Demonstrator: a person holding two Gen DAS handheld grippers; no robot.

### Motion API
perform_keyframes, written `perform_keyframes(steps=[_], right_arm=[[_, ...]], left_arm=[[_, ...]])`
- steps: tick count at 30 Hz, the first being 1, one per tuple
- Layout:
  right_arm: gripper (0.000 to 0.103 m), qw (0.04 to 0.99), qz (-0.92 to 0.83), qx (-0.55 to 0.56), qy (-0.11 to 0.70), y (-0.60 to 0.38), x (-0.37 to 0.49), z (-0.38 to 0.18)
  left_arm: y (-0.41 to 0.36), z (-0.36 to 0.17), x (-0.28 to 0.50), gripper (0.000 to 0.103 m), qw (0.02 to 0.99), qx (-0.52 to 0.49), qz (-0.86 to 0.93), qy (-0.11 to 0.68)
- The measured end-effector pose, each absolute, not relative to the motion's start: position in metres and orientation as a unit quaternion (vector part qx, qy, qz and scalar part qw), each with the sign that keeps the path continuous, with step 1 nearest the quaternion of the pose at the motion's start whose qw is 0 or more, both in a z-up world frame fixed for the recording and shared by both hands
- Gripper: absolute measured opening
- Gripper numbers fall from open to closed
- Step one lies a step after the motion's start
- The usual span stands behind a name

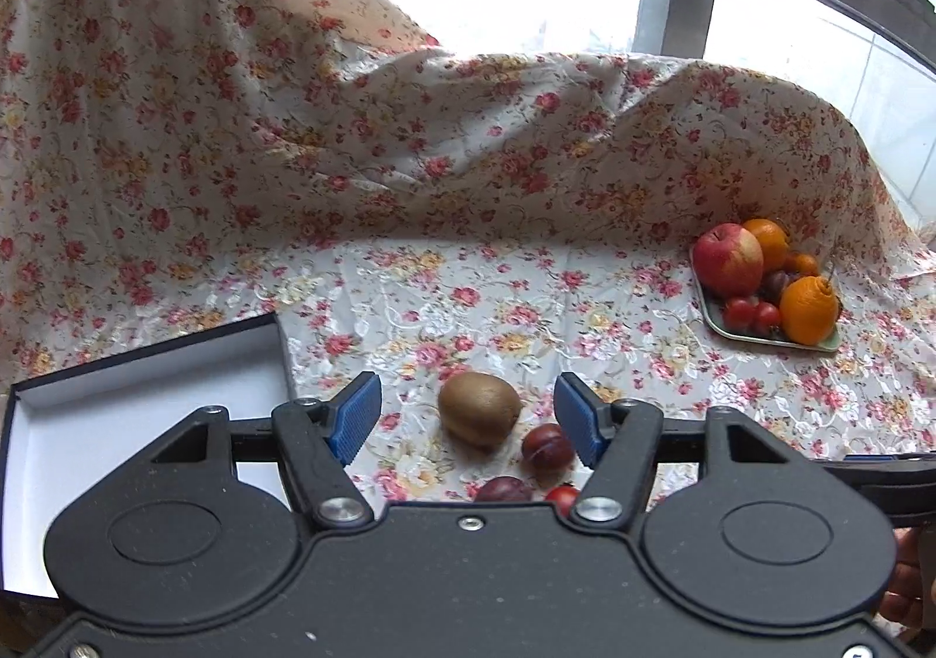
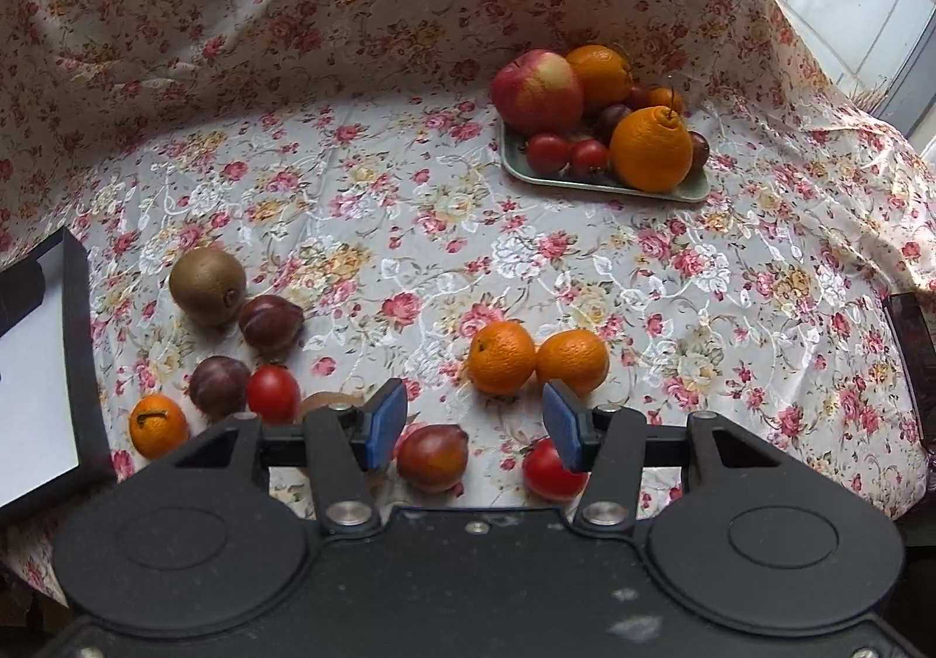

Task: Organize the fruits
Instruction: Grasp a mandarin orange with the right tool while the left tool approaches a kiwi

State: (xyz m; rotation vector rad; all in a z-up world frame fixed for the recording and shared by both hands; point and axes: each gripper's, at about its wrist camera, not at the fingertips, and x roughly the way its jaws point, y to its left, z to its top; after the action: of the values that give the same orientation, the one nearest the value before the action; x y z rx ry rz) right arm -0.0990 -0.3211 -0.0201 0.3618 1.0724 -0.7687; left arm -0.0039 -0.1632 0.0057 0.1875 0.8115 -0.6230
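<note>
My left gripper [image 1: 468,415] is open and empty, just above a brown kiwi [image 1: 478,407] that lies between its blue pads; a dark plum [image 1: 547,447] sits by the right pad. My right gripper [image 2: 475,427] is open and empty, hovering over loose fruit: two mandarins [image 2: 502,357], a plum [image 2: 432,457] and a tomato [image 2: 550,474] under the pads. A green tray [image 2: 602,184] at the back right holds an apple [image 2: 537,90], oranges, tomatoes and plums. The kiwi also shows in the right wrist view [image 2: 207,285].
A white-lined black box [image 1: 117,412] lies open at the left. More plums, a tomato and a small mandarin [image 2: 157,425] lie near it. The floral cloth [image 1: 409,161] rises steeply behind the table. A dark object [image 2: 915,365] sits at the right edge.
</note>
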Motion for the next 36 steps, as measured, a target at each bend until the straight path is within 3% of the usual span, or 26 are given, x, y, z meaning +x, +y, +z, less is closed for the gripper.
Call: perform_keyframes(steps=[4, 19, 36], right_arm=[[0.053, 0.761, -0.378, 0.199, 0.489, -0.358, -0.112, -0.028], [0.055, 0.701, -0.386, 0.322, 0.506, -0.428, -0.117, -0.071], [0.054, 0.677, -0.346, 0.307, 0.572, -0.431, -0.096, -0.101]], left_arm=[[-0.176, -0.007, 0.004, 0.068, 0.852, 0.068, -0.303, 0.422], [-0.201, -0.054, 0.041, 0.07, 0.823, 0.148, -0.253, 0.487], [-0.205, -0.069, 0.052, 0.069, 0.807, 0.149, -0.25, 0.514]])
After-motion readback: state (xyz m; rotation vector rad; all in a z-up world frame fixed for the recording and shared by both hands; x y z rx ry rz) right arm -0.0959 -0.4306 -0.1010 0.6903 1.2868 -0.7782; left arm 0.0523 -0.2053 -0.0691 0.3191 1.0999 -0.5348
